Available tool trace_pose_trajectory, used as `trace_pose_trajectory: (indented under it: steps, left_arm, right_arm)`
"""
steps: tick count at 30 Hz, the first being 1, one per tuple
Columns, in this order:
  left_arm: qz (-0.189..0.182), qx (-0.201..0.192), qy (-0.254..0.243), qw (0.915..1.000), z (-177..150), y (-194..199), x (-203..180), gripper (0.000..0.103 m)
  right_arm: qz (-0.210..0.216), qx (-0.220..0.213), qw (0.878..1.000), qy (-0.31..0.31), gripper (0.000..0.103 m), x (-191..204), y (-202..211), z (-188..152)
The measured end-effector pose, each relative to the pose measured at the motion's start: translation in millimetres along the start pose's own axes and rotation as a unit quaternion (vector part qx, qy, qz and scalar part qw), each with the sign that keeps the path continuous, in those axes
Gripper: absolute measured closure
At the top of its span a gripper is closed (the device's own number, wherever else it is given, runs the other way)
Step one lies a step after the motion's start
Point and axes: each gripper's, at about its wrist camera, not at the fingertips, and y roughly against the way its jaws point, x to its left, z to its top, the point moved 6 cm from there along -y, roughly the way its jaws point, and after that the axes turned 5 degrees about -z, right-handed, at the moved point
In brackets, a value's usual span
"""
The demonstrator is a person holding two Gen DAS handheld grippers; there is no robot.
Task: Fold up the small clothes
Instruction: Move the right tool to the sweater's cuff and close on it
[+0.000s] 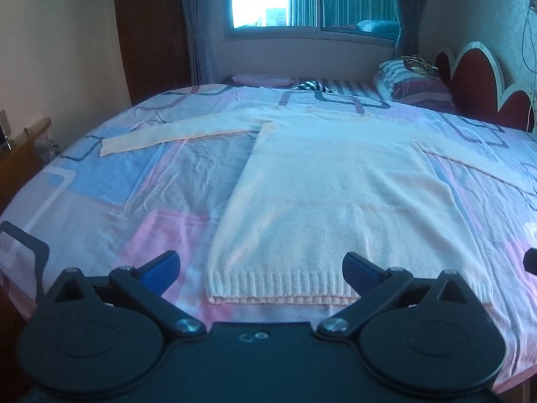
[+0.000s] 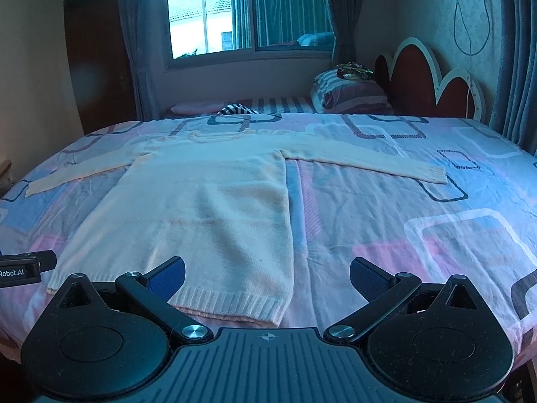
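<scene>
1. Two grippers are hovering at the near edge of the bed [image 1: 100,201], and I am reading both as spread wide, with nothing between their fingers.
2. I am seeing the left gripper [image 1: 261,268] sitting just short of the sweater [image 1: 335,184], its blue pads [image 1: 161,268] bracketing the ribbed hem [image 1: 278,285] at 12 o'clock.
3. I am seeing the right gripper [image 2: 267,273] pointing at the hem's right corner [image 2: 278,315], with its left pad over the knit and its right pad over bare bedsheet [image 2: 402,218].
4. The sweater is lying flat and face up on the patterned bedsheet, hem toward me, neckline [image 2: 214,136] at 12 o'clock.
5. Both sleeves are lying spread out: one is reaching toward 10 o'clock [image 1: 167,134], the other toward 2 o'clock [image 2: 369,163].
6. In the right wrist view, part of the left gripper is showing at 9 o'clock.
7. Striped pillows [image 2: 349,95] are resting at the headboard [image 2: 426,77], beyond the sweater at 1 o'clock.
</scene>
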Motion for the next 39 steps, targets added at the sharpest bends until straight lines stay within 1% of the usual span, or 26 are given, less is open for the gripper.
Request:
trace_pose_trajectory:
  steps: [5, 9, 12, 14, 18, 20, 23, 26, 28, 30, 31, 34, 37, 39]
  left_arm:
    - [-0.011, -0.009, 0.004, 0.9999, 16.1, -17.4, 2.1, 0.001]
    - [-0.031, -0.011, 0.004, 0.9995, 30.3, -37.4, 0.2, 0.001]
    - [-0.033, -0.012, -0.006, 0.9993, 43.3, -56.4, -0.6, 0.001]
    - [-0.049, -0.016, -0.022, 0.9984, 52.2, -69.1, -2.8, 0.003]
    - [-0.041, -0.052, -0.059, 0.9961, 73.5, -84.5, -1.7, 0.004]
    - [-0.050, -0.059, -0.052, 0.9956, 85.8, -92.2, 2.4, 0.003]
    - [-0.041, -0.051, -0.055, 0.9963, 100.2, -106.3, 8.4, 0.001]
    - [-0.053, -0.034, -0.063, 0.9960, 108.7, -117.6, 9.0, 0.001]
    - [-0.058, -0.023, -0.049, 0.9968, 114.1, -125.8, 10.5, 0.001]
    - [-0.073, -0.017, -0.043, 0.9963, 117.3, -132.3, 7.0, 0.001]
    - [-0.075, -0.015, -0.046, 0.9960, 118.7, -136.7, 4.7, 0.001]
    - [-0.071, -0.010, -0.055, 0.9959, 121.9, -147.9, -7.4, 0.001]
    - [-0.070, -0.005, -0.057, 0.9959, 126.0, -157.7, -20.4, 0.002]
    - [-0.064, 0.007, -0.051, 0.9966, 129.7, -165.5, -28.0, 0.002]
  right_arm:
    - [-0.011, 0.001, 1.000, -0.006, 0.000, -1.8, -16.9, 9.9]
    - [-0.025, 0.002, 1.000, -0.013, 0.000, -3.5, -36.9, 21.6]
    - [-0.033, -0.002, 0.999, -0.020, 0.000, -4.9, -54.4, 34.5]
    - [-0.037, -0.005, 0.999, -0.027, 0.000, -4.9, -68.0, 44.5]
    - [-0.052, -0.016, 0.998, -0.040, 0.000, -6.4, -93.9, 68.5]
    - [-0.061, -0.027, 0.997, -0.046, 0.000, -8.7, -103.3, 82.5]
    - [-0.089, -0.038, 0.993, -0.060, 0.000, -15.0, -113.9, 101.7]
    - [-0.105, -0.041, 0.990, -0.086, 0.000, -27.1, -123.1, 116.7]
    - [-0.113, -0.038, 0.988, -0.099, 0.000, -37.5, -128.3, 122.0]
    - [-0.099, -0.043, 0.988, -0.112, 0.000, -47.0, -129.7, 126.6]
    - [-0.100, -0.046, 0.987, -0.116, 0.000, -52.2, -130.1, 128.7]
    - [-0.103, -0.043, 0.986, -0.122, 0.000, -68.8, -135.5, 133.8]
    - [-0.107, -0.050, 0.985, -0.124, 0.000, -87.0, -141.7, 139.2]
    - [-0.107, -0.049, 0.985, -0.125, 0.000, -97.7, -149.5, 142.5]
